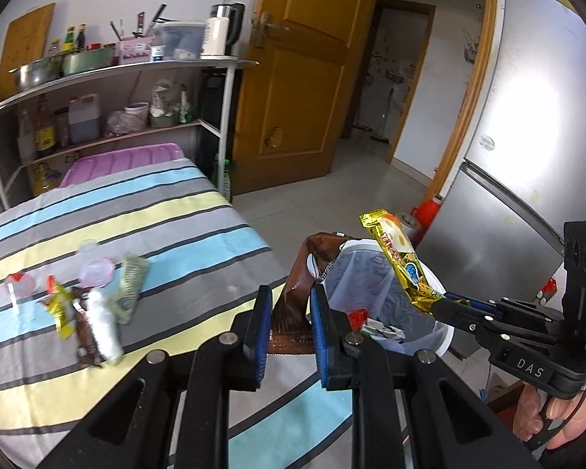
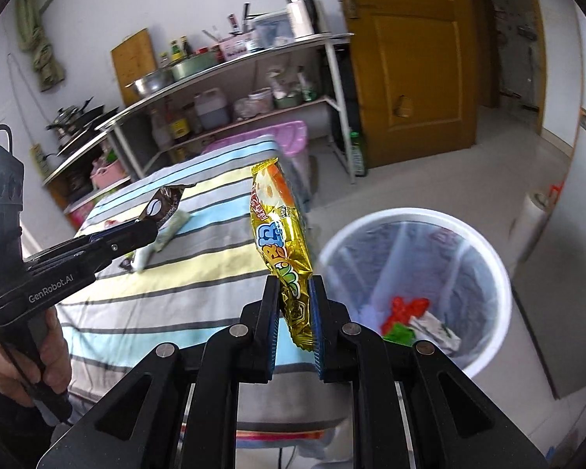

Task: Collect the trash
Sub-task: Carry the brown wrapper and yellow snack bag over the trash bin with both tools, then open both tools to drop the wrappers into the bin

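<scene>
Right wrist view: right tongs (image 2: 295, 312) tilted down grip gold wrapper (image 2: 281, 234); left tongs (image 1: 289, 324) pinch brown wrapper (image 1: 297, 293).

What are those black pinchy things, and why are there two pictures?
They are hand tools a person squeezes, each with a claw and a small camera on it, so each picture looks out along one claw. The left claw pinches a brown wrapper. The right claw pinches a gold wrapper. In the left picture you can see the person's hand on the other tool. More wrappers lie on the striped cloth. Beside it stands a white bin with some trash inside.
</scene>
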Tool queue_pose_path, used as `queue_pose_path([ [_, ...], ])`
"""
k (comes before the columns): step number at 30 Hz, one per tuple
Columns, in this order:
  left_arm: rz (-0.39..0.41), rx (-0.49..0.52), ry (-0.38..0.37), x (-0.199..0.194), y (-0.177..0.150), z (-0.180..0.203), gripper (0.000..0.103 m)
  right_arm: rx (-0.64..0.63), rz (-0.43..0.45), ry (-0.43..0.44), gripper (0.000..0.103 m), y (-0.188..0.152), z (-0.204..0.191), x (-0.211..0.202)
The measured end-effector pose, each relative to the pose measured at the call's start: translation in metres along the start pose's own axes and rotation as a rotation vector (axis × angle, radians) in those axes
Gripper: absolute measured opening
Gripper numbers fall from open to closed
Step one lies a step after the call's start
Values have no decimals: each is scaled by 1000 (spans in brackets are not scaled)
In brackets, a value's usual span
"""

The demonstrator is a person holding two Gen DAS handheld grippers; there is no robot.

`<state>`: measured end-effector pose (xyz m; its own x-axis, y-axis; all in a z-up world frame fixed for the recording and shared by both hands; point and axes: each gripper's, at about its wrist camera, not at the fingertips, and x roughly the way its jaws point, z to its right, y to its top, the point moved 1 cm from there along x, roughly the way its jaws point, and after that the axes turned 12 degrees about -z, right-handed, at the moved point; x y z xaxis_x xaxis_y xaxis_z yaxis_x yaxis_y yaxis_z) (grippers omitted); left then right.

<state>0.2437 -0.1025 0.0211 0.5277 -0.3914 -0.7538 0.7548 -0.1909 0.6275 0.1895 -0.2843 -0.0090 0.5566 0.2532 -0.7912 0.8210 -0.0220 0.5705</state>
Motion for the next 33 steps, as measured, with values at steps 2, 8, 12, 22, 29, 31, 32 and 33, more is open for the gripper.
queue_pose_path([
  [2,-12,11,-10,9,4,7,21,23,-2,-12,15,-2,10,0],
  [8,-53,44,-41,37,12,27,21,86,-17,-47,15,-4,37,5],
  [12,-84,60,-62,56,16,38,21,116,-25,-66,15,-5,56,8],
  [22,-151,89,-89,95,24,63,21,196,-54,-108,17,-7,94,18],
  [29,-171,75,-95,109,28,70,47,214,-54,-111,29,-11,104,22],
  [31,-170,72,-95,108,28,70,47,212,-49,-109,32,-10,104,21],
  [32,-168,72,-93,107,27,69,47,209,-47,-110,33,-10,104,21],
  [33,-168,68,-92,106,27,68,47,207,-46,-113,33,-10,103,20],
])
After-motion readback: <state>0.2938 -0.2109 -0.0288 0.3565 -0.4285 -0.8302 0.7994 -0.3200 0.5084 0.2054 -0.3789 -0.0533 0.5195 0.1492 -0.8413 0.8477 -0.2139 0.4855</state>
